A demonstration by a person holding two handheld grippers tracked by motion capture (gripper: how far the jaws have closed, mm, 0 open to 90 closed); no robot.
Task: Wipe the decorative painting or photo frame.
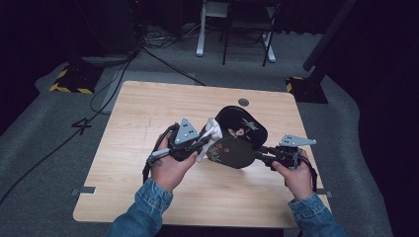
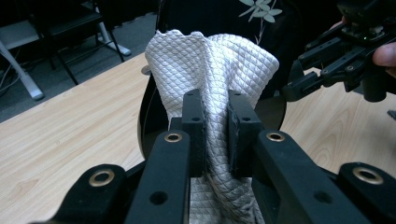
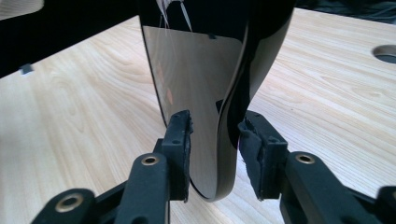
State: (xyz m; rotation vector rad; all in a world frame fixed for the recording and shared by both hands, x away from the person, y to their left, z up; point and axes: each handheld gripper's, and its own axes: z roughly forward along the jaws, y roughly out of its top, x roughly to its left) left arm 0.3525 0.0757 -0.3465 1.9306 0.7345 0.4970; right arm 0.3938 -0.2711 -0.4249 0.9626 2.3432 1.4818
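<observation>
**Q.** What lies where, from largest to smallest?

**A.** Table (image 1: 148, 113): bears the mirror. Mirror (image 1: 237, 150): a black, flower-painted hinged piece, opened near the table's middle. Its lid (image 1: 242, 123) lies on the far side, and the glass leaf tilts toward the person. Cloth (image 1: 210, 133): white and quilted, bunched at the mirror's left rim, touching it or just short of it.

**Q.** How do the claws stand to the mirror?

**A.** Left gripper (image 1: 200, 143): just left of the mirror and clenched on the cloth. Both pads pinch the cloth's waist, and the loose end fans out toward the mirror. Right gripper (image 1: 259, 153): at the mirror's right rim. Its jaws straddle the rim, one pad on the glass side and one on the black back. Both pads sit close against it, but whether they press cannot be told.

**Q.** Which relation governs the next move?

**A.** The glass runs lengthwise from the left rim to the right rim, from one claw to the other. The cloth sits at the left end of that line, so the left hand is the nearer for wiping. Judged from this, its stroke would go rightward along the glass, toward the right gripper, which would steady the far rim.
</observation>
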